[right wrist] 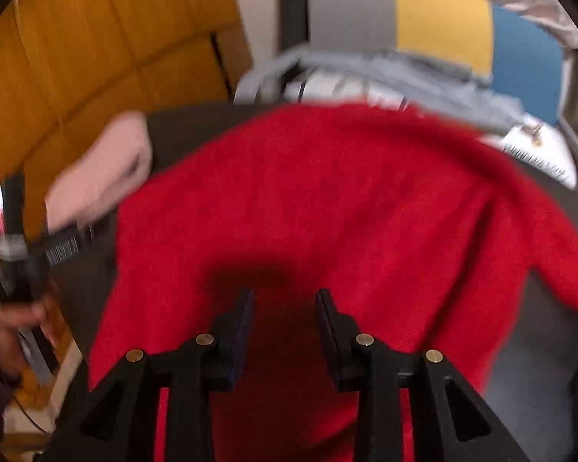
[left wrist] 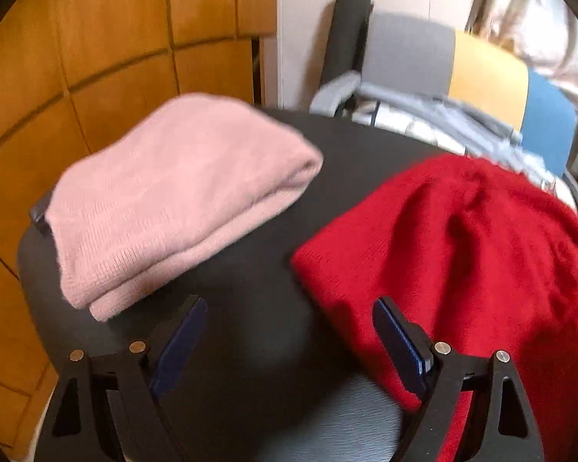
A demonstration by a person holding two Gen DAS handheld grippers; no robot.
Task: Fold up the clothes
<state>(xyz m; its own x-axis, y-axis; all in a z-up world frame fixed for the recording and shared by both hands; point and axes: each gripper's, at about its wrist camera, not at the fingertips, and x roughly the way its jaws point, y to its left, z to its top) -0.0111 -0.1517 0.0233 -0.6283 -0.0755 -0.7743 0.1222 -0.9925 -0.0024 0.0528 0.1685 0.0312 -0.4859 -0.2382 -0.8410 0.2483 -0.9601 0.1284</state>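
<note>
A red knit sweater [left wrist: 462, 254] lies spread and rumpled on the right of the black table [left wrist: 258, 308]. It fills the right wrist view [right wrist: 327, 211]. A folded pink sweater [left wrist: 173, 200] lies on the table's left; its edge shows in the right wrist view [right wrist: 108, 169]. My left gripper [left wrist: 291, 308] is open wide above the bare table between the two sweaters, its right finger over the red sweater's left edge. My right gripper [right wrist: 285, 300] is open and empty just above the red sweater's near part. The left gripper's body [right wrist: 23, 254] shows at the left, held by a hand.
Wooden cabinet doors [left wrist: 96, 38] stand behind the table on the left. A chair [left wrist: 462, 69] with grey, yellow and blue panels stands behind the table, with grey clothes [left wrist: 462, 115] and a white patterned cloth [right wrist: 535, 150] piled on it.
</note>
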